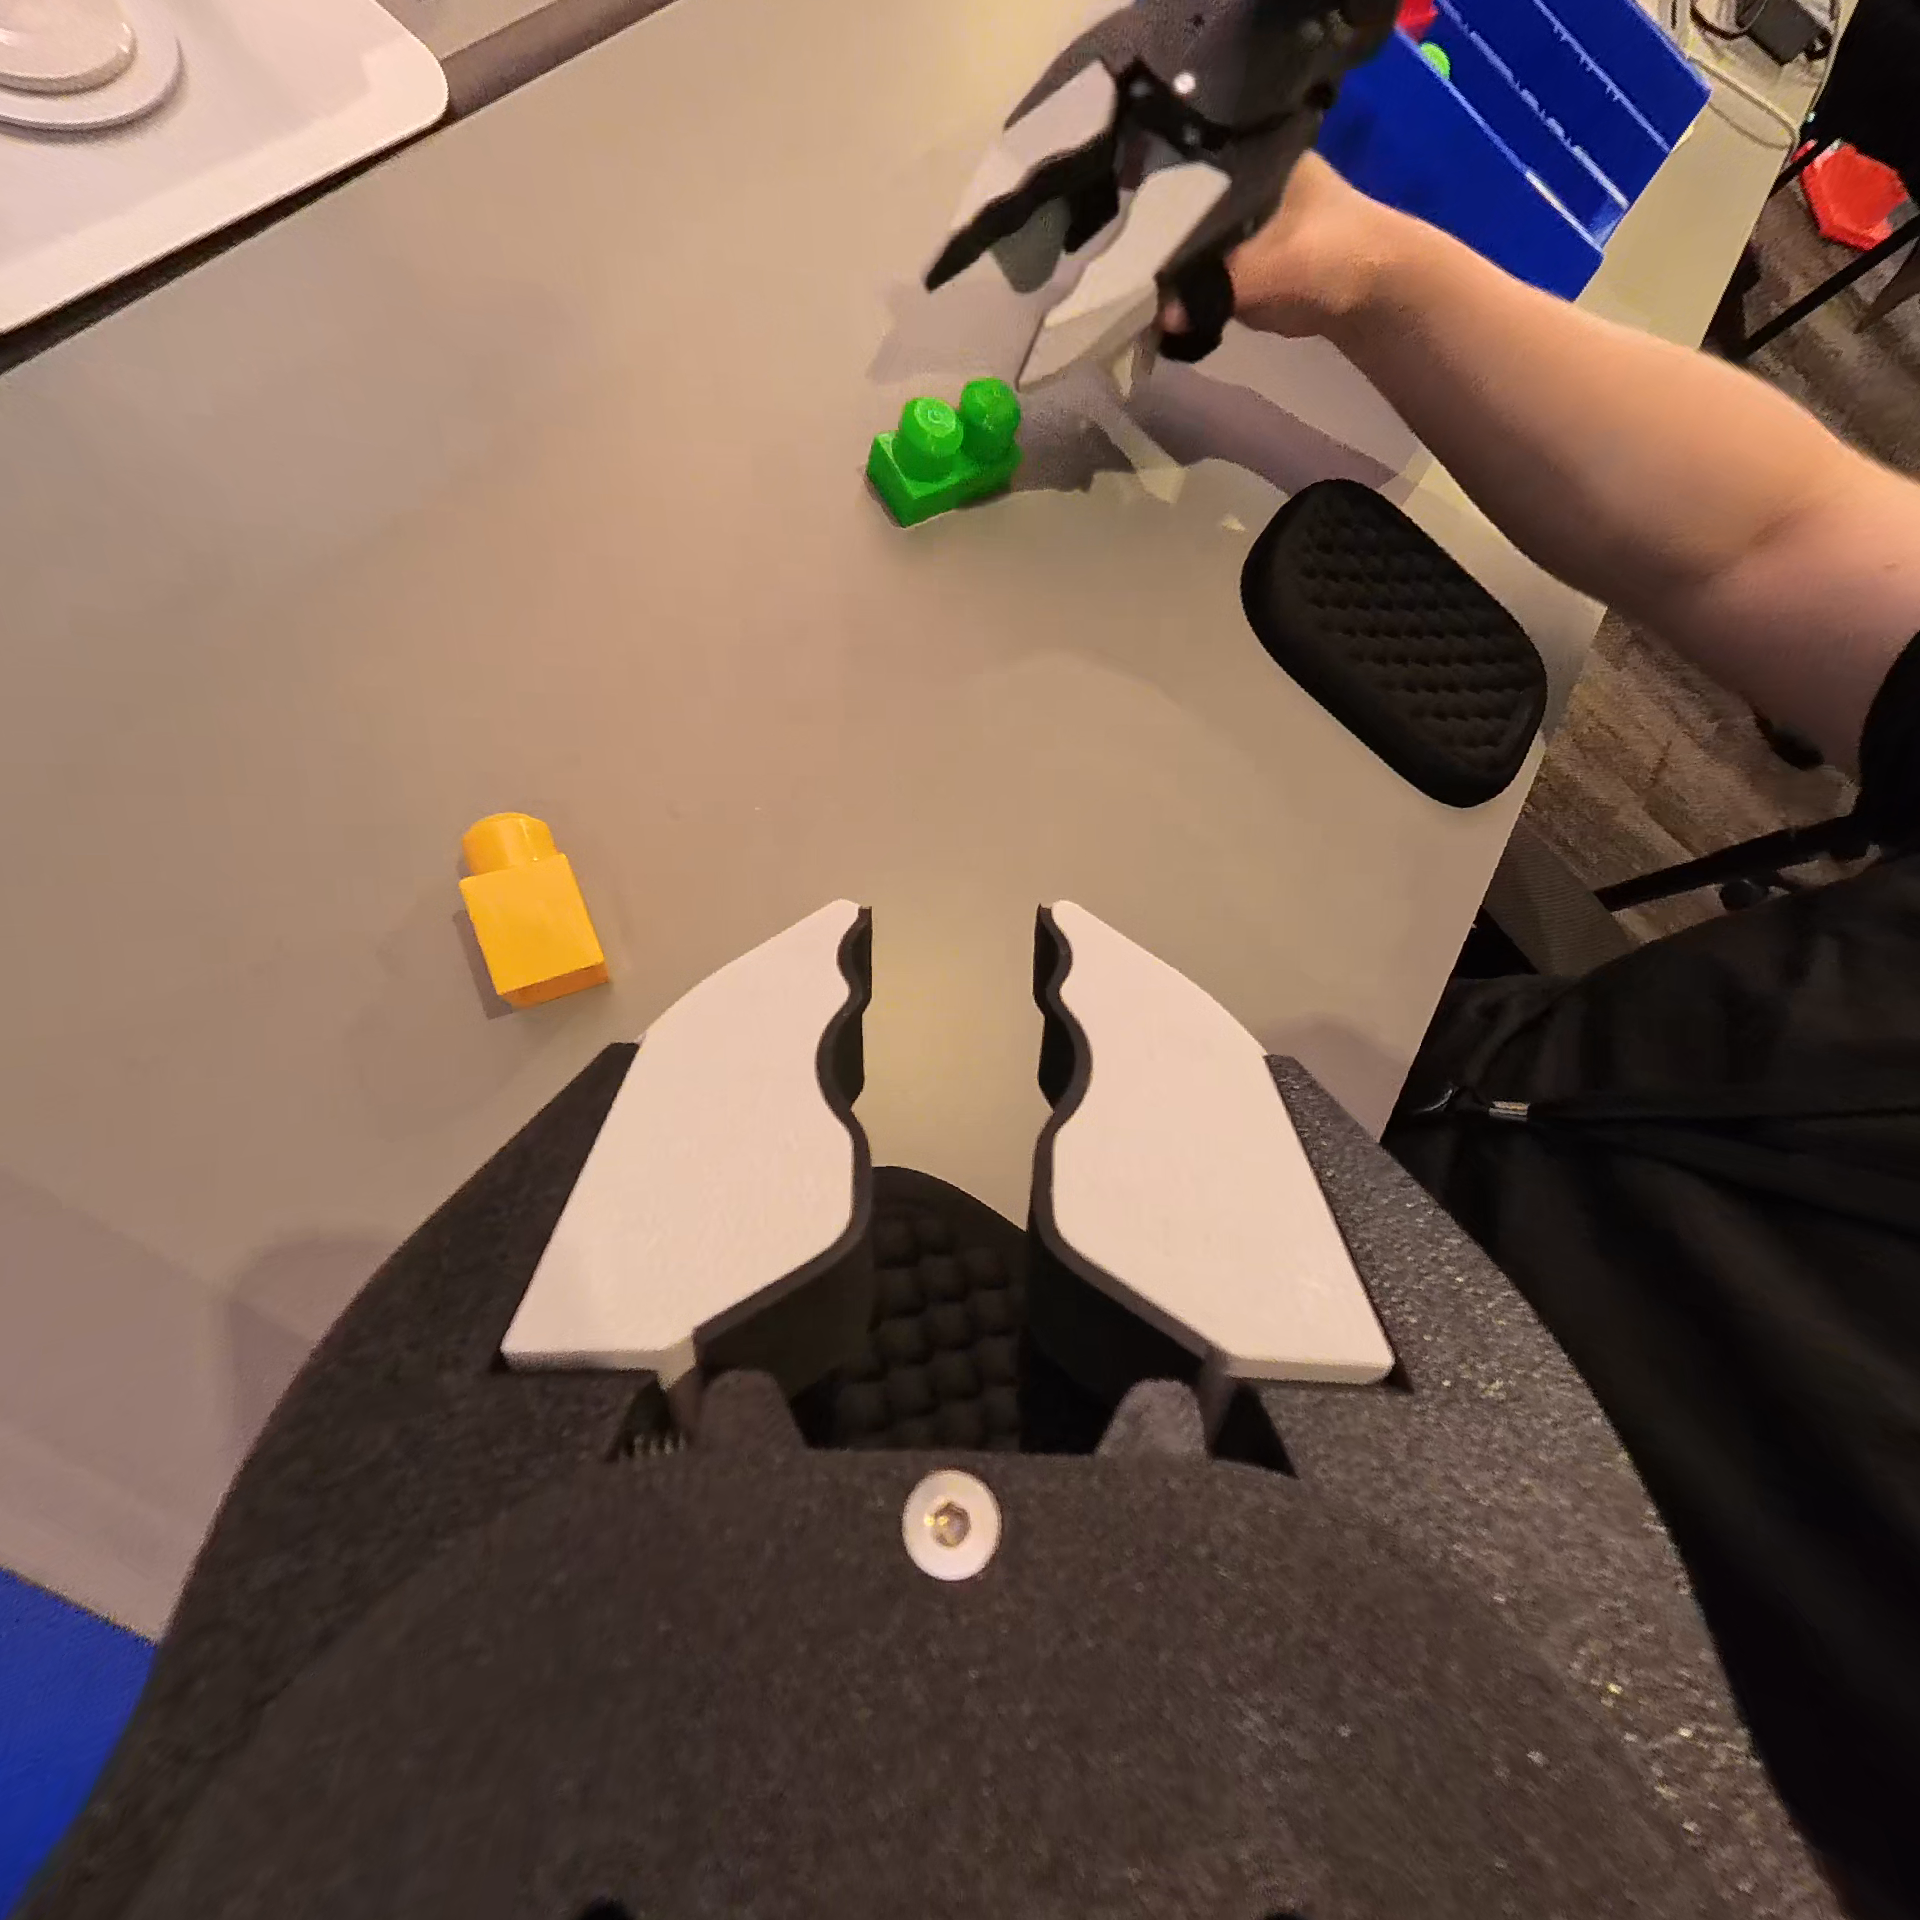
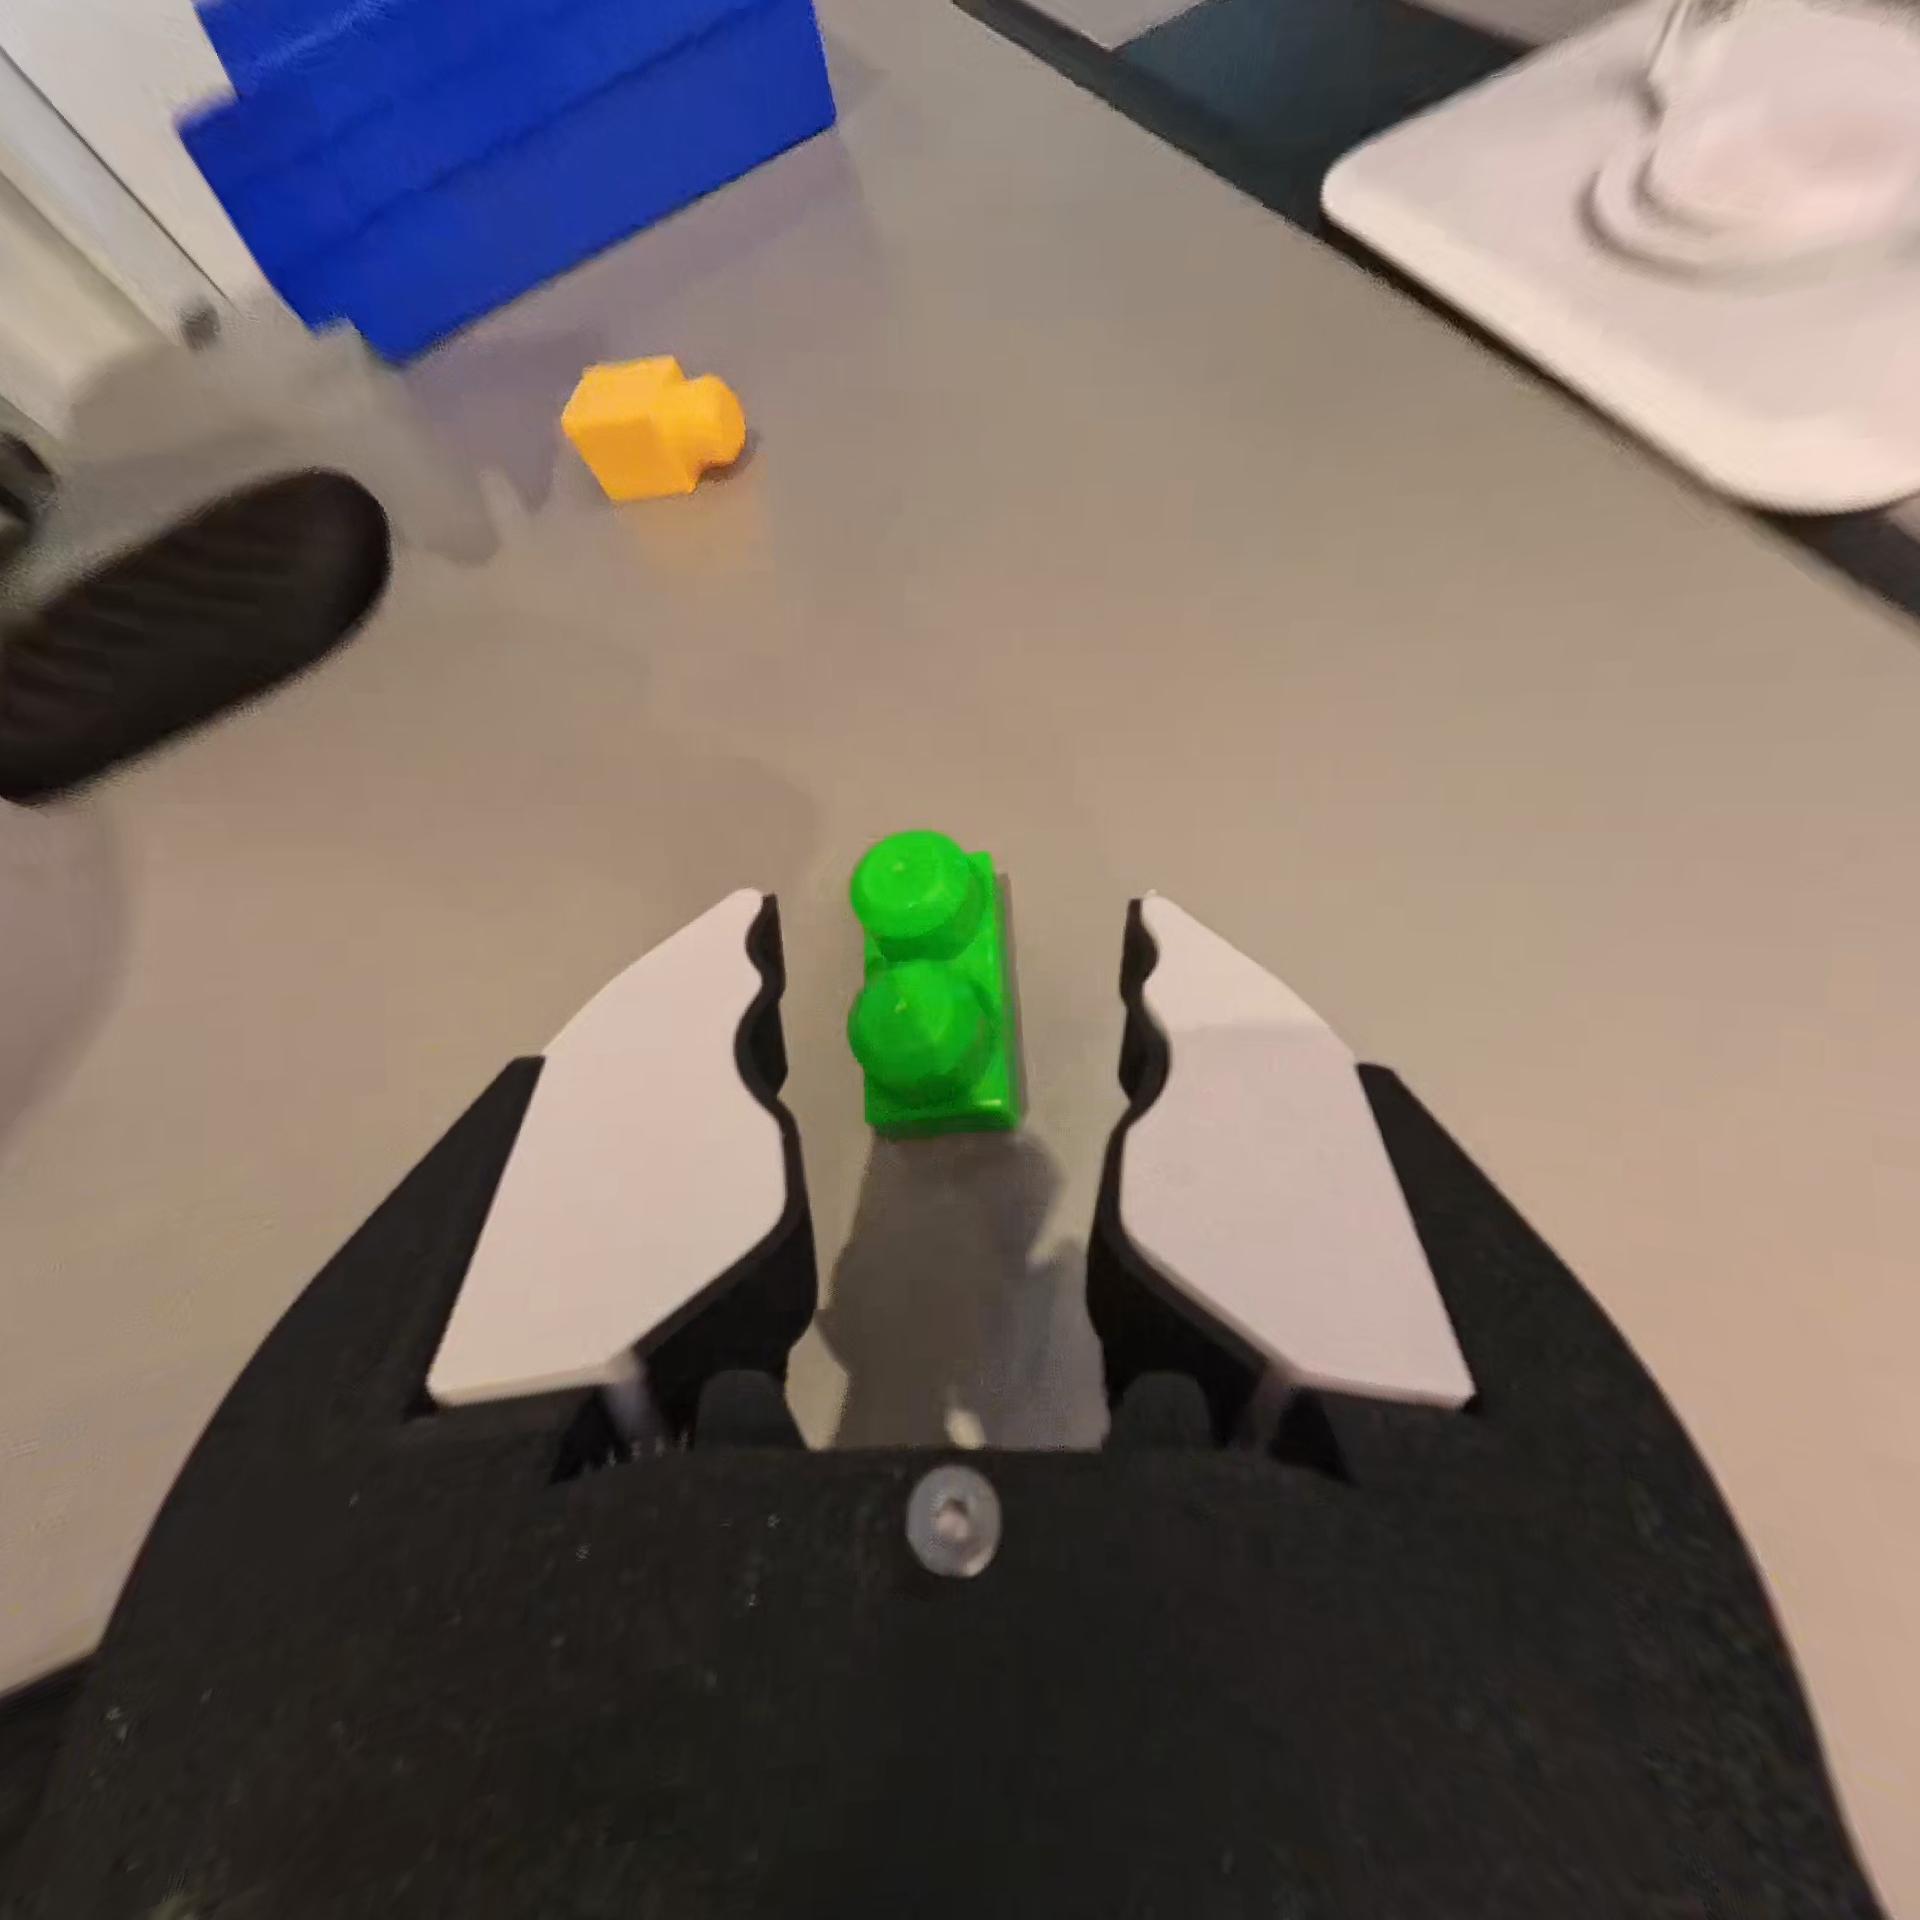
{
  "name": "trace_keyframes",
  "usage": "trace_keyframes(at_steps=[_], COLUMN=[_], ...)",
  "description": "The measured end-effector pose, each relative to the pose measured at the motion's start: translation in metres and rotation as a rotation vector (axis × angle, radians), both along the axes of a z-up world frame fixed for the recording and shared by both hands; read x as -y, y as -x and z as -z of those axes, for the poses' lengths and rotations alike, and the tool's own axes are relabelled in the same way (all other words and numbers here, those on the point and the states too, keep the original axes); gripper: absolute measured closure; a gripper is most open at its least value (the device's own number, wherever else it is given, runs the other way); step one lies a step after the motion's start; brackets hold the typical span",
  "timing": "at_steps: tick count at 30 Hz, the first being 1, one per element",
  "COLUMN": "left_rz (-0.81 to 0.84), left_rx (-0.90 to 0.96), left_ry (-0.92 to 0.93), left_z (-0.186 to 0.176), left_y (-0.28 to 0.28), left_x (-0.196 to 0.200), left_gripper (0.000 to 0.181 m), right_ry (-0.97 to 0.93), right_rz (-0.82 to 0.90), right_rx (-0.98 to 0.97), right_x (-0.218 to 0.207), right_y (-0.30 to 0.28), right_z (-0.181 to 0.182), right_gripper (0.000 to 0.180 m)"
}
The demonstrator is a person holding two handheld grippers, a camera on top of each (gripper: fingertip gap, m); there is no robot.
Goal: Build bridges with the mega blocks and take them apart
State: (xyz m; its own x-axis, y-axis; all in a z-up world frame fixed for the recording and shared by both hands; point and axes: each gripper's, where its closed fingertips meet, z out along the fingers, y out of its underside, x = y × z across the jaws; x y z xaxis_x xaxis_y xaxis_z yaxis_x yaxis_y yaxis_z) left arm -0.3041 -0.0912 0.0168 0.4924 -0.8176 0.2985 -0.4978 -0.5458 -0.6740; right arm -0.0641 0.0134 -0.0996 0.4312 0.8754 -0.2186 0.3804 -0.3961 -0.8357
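So the green block point(image 2: 935, 997), a flat two-stud piece, sits studs-up on the grey bench point(image 2: 1247, 675), dead centre of the right wrist view. The right gripper point(image 2: 951, 914) has its fingers spread wide with the block in the gap between them, not touching either side as far as I can see. In the left wrist view that same gripper point(image 1: 1029, 332) shows up in the upper right, hovering just above and behind the green block point(image 1: 945, 452), with a hand point(image 1: 1309, 260) on its grip.

The left gripper point(image 1: 951, 914) is lower centre of its own view, fingers open to a moderate gap with only bare bench between them. The yellow block point(image 1: 530, 914), a single-stud piece, is lying on its side just left of those fingertips. In the right view it's point(image 2: 655, 426) up in the upper left, well apart from the green one.

Other stuff: a black textured pad point(image 1: 1397, 644) at the right bench edge, a blue bin point(image 2: 499, 156) at the top left of the right view, and a white tray point(image 2: 1558, 312) top right. No readable brand or lettering anywhere on the blocks.
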Motion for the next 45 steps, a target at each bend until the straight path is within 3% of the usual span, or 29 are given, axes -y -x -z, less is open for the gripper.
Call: trace_keyframes(at_steps=[4,9,13,15,17,22,29,32,37,41,45], left_rz=[-0.021,-0.050,-0.125,-0.202,-0.301,-0.638,-0.763,-0.910,-1.148,-1.262,-1.384], left_rx=[0.021,0.016,-0.029,-0.083,-0.157,-0.361,-0.549,-0.435,-0.372,-0.183,-0.049], left_ry=[0.002,-0.001,-0.057,-0.119,-0.216,-0.429,-0.268,-0.046,0.113,0.288,0.336], left_z=[-0.002,0.000,0.001,-0.001,-0.010,-0.039,0.028,0.062,0.088,0.094,0.088], left_y=[0.005,0.014,0.041,0.070,0.112,0.250,0.332,0.334,0.354,0.353,0.357], left_x=[-0.001,-0.004,-0.015,-0.027,-0.043,-0.089,-0.147,-0.174,-0.211,-0.220,-0.229], left_gripper=[0.151,0.151,0.152,0.151,0.144,0.134,0.136,0.139,0.143,0.138,0.137], right_ry=[-0.196,-0.239,-0.216,-0.237,-0.247,-0.319,-0.285,-0.285,-0.291,-0.284,-0.278], right_rz=[-0.041,-0.049,-0.031,-0.023,-0.017,-0.006,-0.022,-0.029,-0.039,-0.045,-0.052], right_rx=[0.202,0.256,0.273,0.265,0.220,0.134,0.069,0.061,0.061,0.061,0.047], right_x=[0.012,0.017,0.014,0.014,0.018,0.031,0.052,0.066,0.086,0.096,0.101], right_y=[-0.006,0.003,0.002,0.003,0.008,0.020,0.042,0.050,0.056,0.057,0.056], right_z=[0.014,0.029,0.029,0.026,0.017,-0.019,-0.045,-0.051,-0.052,-0.047,-0.041], right_gripper=[0.127,0.151,0.151,0.145,0.126,0.124,0.124,0.124,0.122,0.121,0.121])
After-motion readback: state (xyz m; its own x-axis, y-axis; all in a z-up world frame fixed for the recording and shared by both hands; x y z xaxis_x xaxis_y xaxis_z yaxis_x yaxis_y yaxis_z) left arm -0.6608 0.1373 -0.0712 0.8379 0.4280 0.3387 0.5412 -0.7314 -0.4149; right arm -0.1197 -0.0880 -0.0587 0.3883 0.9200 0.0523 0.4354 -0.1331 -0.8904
